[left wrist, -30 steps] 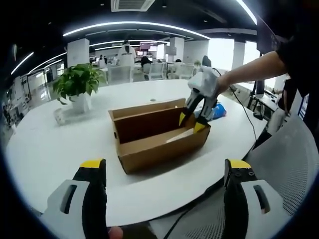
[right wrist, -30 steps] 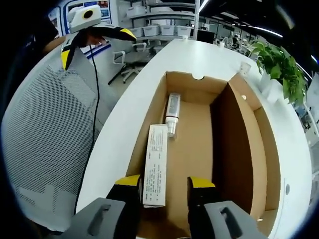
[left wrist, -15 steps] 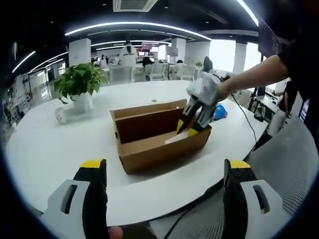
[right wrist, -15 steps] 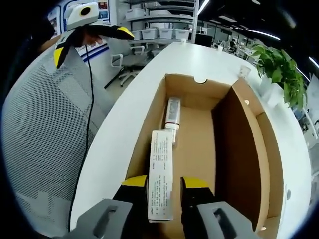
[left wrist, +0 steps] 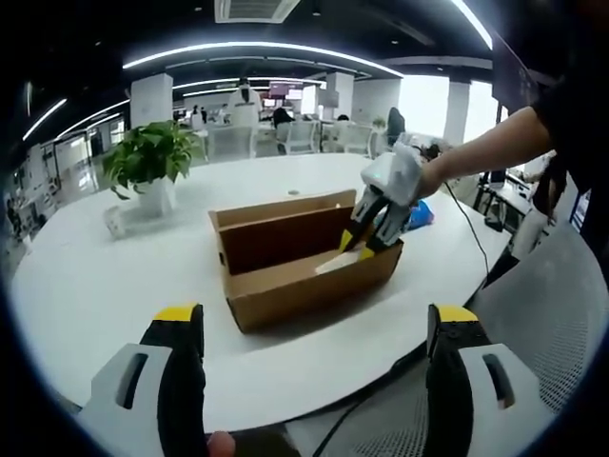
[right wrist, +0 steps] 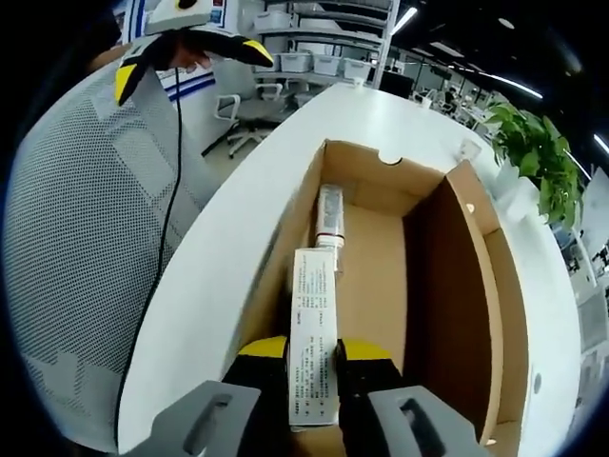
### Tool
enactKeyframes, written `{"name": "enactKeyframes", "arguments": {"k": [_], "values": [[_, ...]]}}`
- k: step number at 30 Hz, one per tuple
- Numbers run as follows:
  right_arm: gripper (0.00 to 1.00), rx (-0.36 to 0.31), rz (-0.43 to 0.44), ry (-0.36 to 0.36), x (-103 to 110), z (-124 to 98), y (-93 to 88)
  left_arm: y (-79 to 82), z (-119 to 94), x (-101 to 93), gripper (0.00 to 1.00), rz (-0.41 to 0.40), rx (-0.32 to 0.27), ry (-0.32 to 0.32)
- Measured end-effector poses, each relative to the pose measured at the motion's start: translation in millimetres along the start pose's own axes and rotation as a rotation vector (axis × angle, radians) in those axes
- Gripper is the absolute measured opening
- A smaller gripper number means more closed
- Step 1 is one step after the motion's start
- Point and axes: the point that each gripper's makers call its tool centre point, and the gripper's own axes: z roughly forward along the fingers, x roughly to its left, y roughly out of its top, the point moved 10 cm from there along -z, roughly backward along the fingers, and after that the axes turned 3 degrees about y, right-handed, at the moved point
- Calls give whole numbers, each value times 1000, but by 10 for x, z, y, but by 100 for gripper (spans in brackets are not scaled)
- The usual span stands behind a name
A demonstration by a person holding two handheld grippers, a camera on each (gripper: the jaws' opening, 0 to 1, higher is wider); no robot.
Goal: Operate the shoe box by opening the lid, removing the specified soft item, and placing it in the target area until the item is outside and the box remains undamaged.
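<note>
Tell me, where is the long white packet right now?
In the right gripper view the long white packet is pinched in the right gripper, inside the open shoe box along its left wall, just in front of a small tube.

Round white table [left wrist: 114, 286] as landmark. Potted green plant [left wrist: 150, 162] in white pot standing on table, toward far side; same plant [right wrist: 533, 143] at table's far edge in right gripper view. Small clear item [left wrist: 116, 222] just beside pot on table. Blue object [left wrist: 417, 213] on table near its edge. Grey mesh chair [right wrist: 86, 238] just beside table; black cable [right wrist: 171, 238] hanging across chair back. White office chairs [left wrist: 300, 135] beyond table. Shelving with bins [right wrist: 304, 48] well behind table. Ceiling light strips [left wrist: 257, 48] overhead.
</note>
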Motion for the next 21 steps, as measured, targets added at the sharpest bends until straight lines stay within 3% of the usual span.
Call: {"name": "enactKeyframes", "arguments": {"k": [21], "values": [[14,-45,-21,-51,-38,-358,105,6,3,0,96,12,0,-10]]}}
